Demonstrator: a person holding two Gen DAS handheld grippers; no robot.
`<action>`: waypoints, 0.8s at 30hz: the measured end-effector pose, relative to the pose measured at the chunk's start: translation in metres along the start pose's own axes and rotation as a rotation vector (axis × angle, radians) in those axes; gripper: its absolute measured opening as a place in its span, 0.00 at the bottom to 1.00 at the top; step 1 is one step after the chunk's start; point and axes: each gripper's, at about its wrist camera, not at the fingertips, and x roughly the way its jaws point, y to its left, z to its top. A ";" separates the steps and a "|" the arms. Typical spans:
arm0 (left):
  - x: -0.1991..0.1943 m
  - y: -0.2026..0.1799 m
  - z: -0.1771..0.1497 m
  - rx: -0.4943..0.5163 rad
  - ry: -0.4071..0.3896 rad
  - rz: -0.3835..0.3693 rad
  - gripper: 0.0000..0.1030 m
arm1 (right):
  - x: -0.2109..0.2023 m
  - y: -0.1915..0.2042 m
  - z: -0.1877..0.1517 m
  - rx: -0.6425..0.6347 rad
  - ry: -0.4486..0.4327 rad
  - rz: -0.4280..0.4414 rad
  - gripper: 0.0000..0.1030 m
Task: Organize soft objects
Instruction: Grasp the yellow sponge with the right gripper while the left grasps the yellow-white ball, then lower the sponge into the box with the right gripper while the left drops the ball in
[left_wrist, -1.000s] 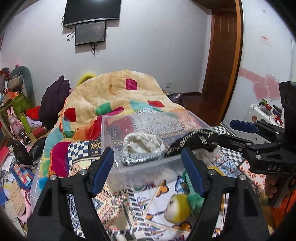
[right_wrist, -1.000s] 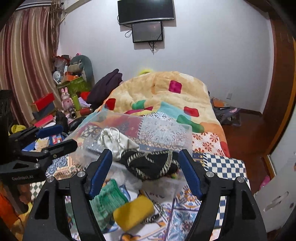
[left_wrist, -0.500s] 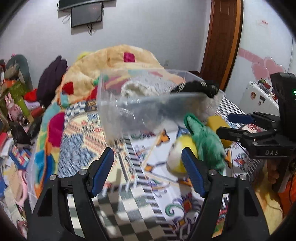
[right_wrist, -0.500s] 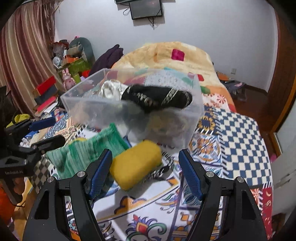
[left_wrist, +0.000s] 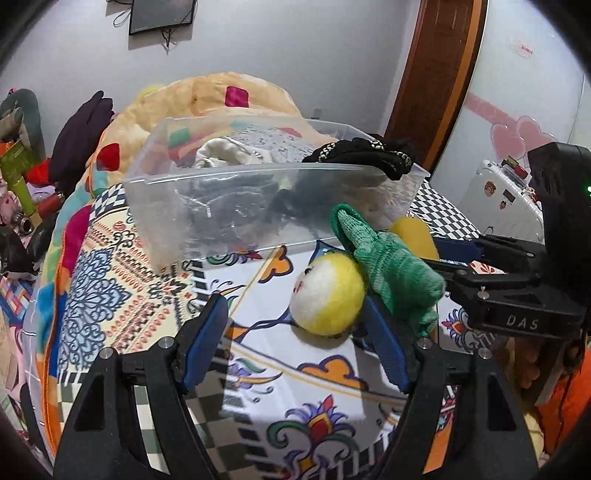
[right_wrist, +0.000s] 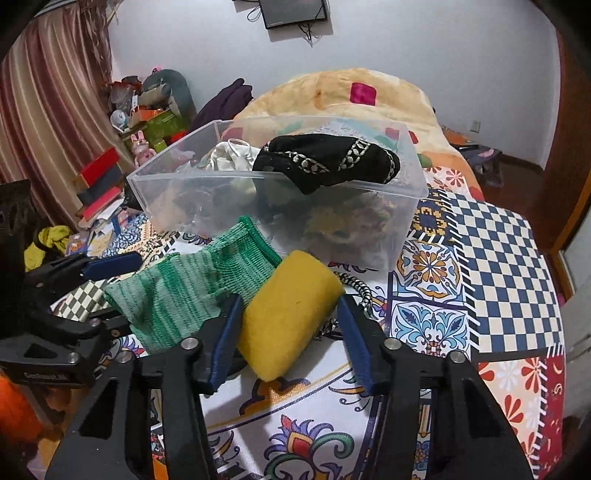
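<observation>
A clear plastic bin (left_wrist: 229, 206) stands on the patterned bedspread and holds a black embroidered cloth (right_wrist: 325, 160) and a white cloth (left_wrist: 225, 153). In front of it lie a green knit glove (right_wrist: 192, 284), a yellow sponge (right_wrist: 291, 314) and a yellow-and-white felt ball (left_wrist: 327, 295). My left gripper (left_wrist: 295, 332) is open, the ball just ahead of its right finger. My right gripper (right_wrist: 286, 339) is open with its fingers on either side of the sponge, near it; contact cannot be told. It also shows in the left wrist view (left_wrist: 461, 258).
A rolled quilt (left_wrist: 221, 99) lies behind the bin. Cluttered shelves and toys (right_wrist: 147, 122) stand left of the bed. A wooden door (left_wrist: 436, 74) is at the right. A metal chain (right_wrist: 354, 288) lies beside the sponge.
Both grippers have dropped and moved forward towards the bedspread. The sponge now sits between the right fingers, and the ball is close to the left gripper.
</observation>
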 end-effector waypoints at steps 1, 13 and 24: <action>0.002 -0.002 0.000 0.001 0.003 -0.004 0.72 | 0.000 0.000 0.000 0.000 0.000 0.000 0.44; 0.011 -0.003 0.006 -0.005 -0.007 -0.016 0.34 | -0.003 0.007 -0.003 -0.024 -0.019 0.009 0.33; -0.022 0.016 0.011 -0.031 -0.094 0.041 0.33 | -0.029 0.000 0.006 -0.010 -0.093 0.011 0.33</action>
